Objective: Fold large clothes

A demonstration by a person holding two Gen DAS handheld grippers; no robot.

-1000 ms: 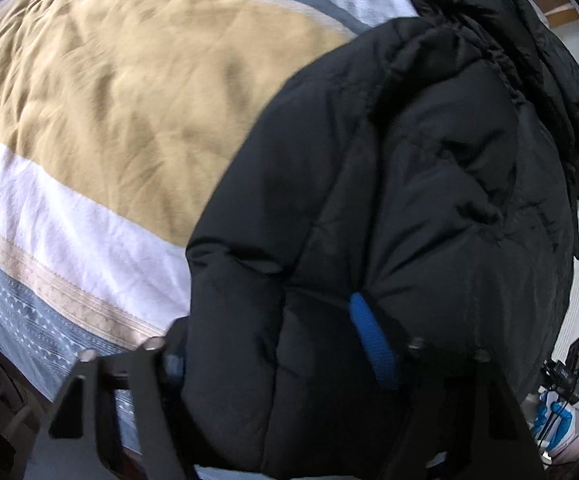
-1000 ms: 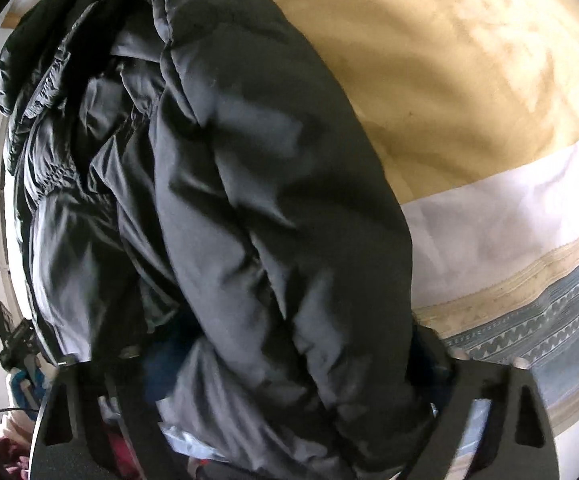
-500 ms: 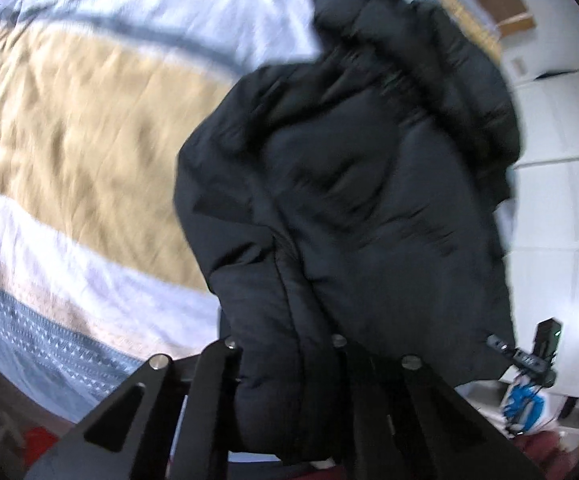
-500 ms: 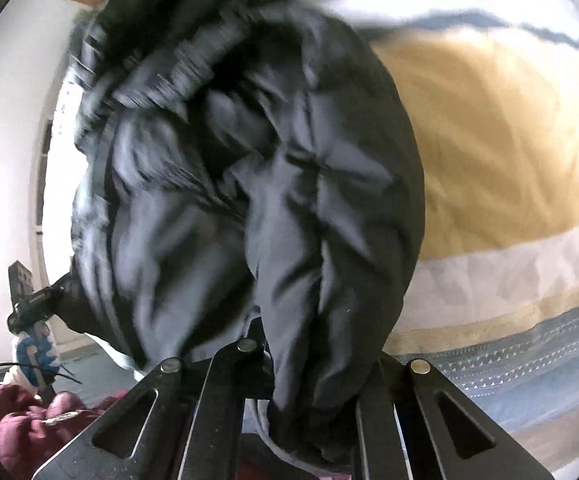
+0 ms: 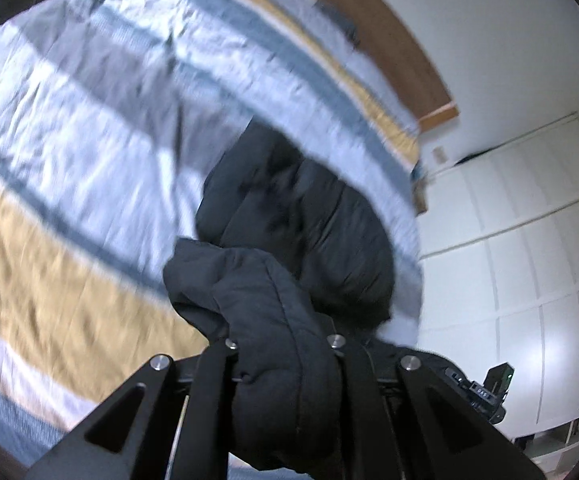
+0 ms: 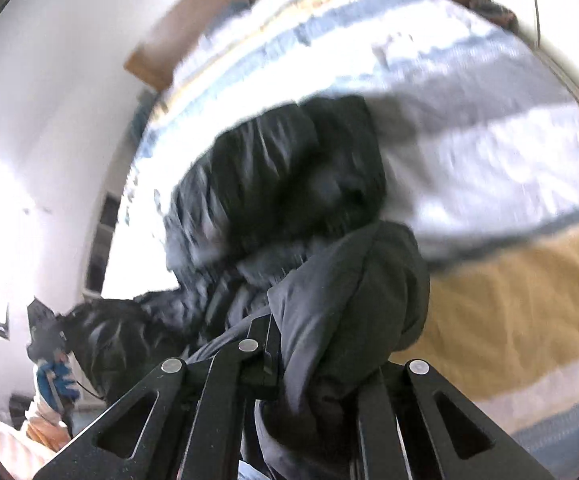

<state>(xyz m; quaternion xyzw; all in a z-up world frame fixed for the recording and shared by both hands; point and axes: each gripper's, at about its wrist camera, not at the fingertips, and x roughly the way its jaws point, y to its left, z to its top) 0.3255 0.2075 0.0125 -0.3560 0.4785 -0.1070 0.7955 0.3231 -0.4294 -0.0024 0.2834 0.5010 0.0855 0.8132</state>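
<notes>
Left tool [image 5: 283,354]: clenched on a bunched fold of the black puffer jacket [image 5: 301,216]; a second ago its jaws stood wide with the fabric only lying between them, and they have just closed, padding now bulging out between the fingers. Since then the view has swung from close over the jacket on the striped duvet [image 5: 89,128] to one looking down the bed towards the wooden headboard [image 5: 369,36] and the white wardrobe doors [image 5: 529,220]; the jacket's bulk hangs from the grip with its far end trailing towards the duvet, though blur hides whether that end touches. Right tool [image 6: 309,354]: likewise clamped on a thick roll of the same jacket [image 6: 281,176], jaws just closed from wide. Its view has tilted up the same way; the garment now sags below and beyond the fingers over the duvet [image 6: 489,152], with the yellow band to the right. Far left in this view, the other tool's blue-trimmed body shows, blurred. Reading: both grips took hold at nearly the same time and the near edge is up off the bed, so the step in hand looks like carrying that edge over to make a fold. Fold not yet made. Risk, as judged: slippery, puffy fabric may creep out of narrow jaws under its own weight.
</notes>
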